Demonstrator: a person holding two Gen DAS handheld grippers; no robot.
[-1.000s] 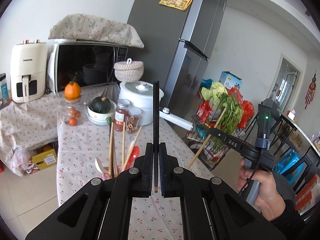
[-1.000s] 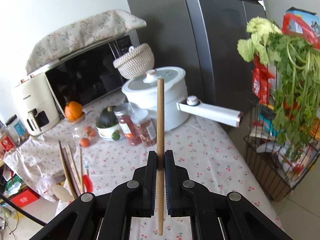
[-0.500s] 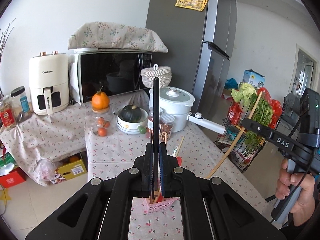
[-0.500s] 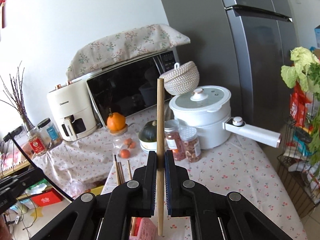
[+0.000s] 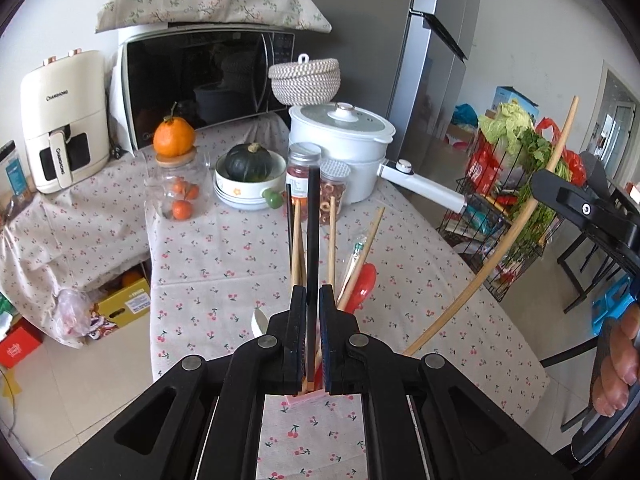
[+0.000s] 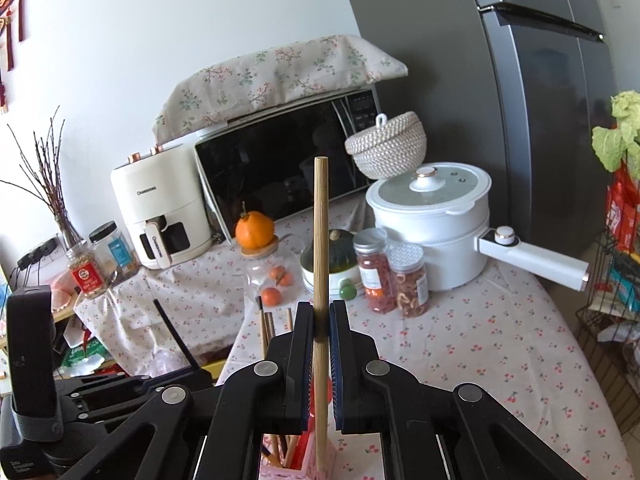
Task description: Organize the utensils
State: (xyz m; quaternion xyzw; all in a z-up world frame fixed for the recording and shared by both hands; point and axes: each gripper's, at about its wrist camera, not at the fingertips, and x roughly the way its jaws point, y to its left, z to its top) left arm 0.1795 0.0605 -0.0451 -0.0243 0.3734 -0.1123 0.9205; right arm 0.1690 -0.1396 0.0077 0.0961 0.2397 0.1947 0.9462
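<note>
My left gripper point(image 5: 313, 300) is shut on a black chopstick point(image 5: 312, 240) that stands upright, its lower end at the pink utensil holder point(image 5: 308, 394). The holder keeps several wooden chopsticks point(image 5: 332, 240), a red spoon point(image 5: 362, 284) and a white spoon point(image 5: 259, 322). My right gripper point(image 6: 320, 320) is shut on a wooden chopstick point(image 6: 321, 248), held upright with its lower end at the holder's rim point(image 6: 326, 462). The wooden chopstick point(image 5: 516, 232) and right gripper also show at the right of the left wrist view. The left gripper body point(image 6: 60, 412) shows at lower left of the right wrist view.
The table point(image 5: 224, 264) has a cherry-print cloth. At the back stand a white pot point(image 5: 340, 148) with long handle, two spice jars point(image 5: 298, 172), a bowl with a squash point(image 5: 244, 184), a glass jar with oranges point(image 5: 176, 188), microwave point(image 5: 200, 80) and air fryer point(image 5: 64, 120). A vegetable rack point(image 5: 508, 184) stands right.
Both grippers have moved closer over the pink holder and lower. The black and wooden chopsticks now reach down to the holder. Both stay gripped.
</note>
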